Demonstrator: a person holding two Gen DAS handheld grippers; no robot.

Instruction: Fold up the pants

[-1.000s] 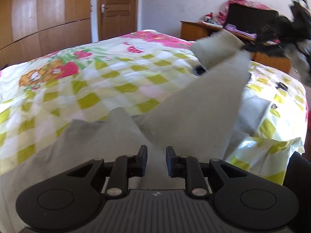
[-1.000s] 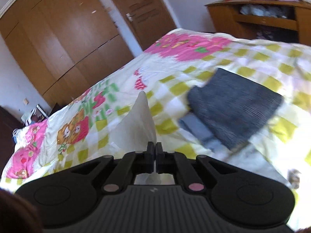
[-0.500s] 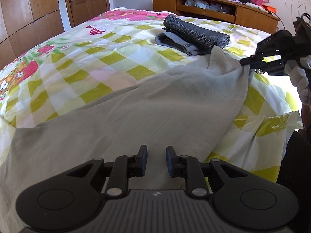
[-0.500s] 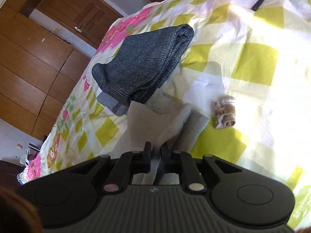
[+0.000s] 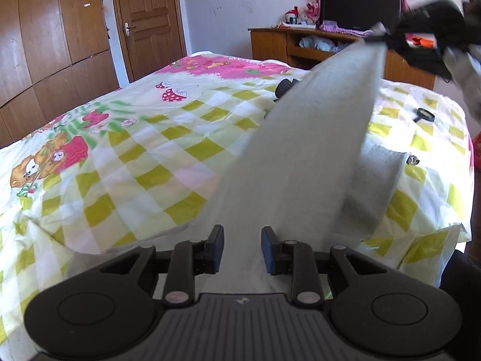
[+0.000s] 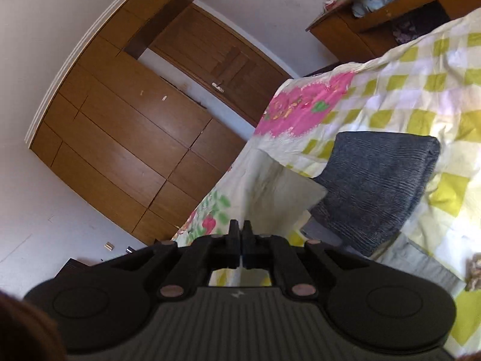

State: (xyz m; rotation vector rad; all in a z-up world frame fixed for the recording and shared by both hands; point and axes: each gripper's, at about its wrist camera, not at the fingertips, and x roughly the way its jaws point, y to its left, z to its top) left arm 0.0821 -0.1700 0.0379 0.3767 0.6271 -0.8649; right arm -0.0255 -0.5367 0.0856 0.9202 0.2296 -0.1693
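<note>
Left gripper [image 5: 242, 248]: jaws part-open, just been widening; light grey pants [image 5: 303, 162] run btwn the blue pads [image 5: 219, 248], and we can't tell if the pads press the cloth. Right gripper [image 6: 240, 245]: jaws closed tight, just narrowed; in left view we see it, blurred, top right [image 5: 378, 34], pinching the far end of the pants.

Pants: stretched taut in a long band from left gripper up to right gripper, raised off the bed [image 5: 144, 162]; a lower part [image 5: 378, 180] lies on the sheet near the bed's right edge.

Other items, as we log them:
- Folded dark grey garment [image 6: 375, 192] on the checked sheet, w/ a lighter grey piece [image 6: 418, 261] beside it.
- Magnifying glass [image 5: 424, 115] on the bed, far right.
- Wooden wardrobe [image 6: 126, 138], door [image 5: 150, 27], wooden cabinet [image 5: 270, 45] by the wall.
</note>
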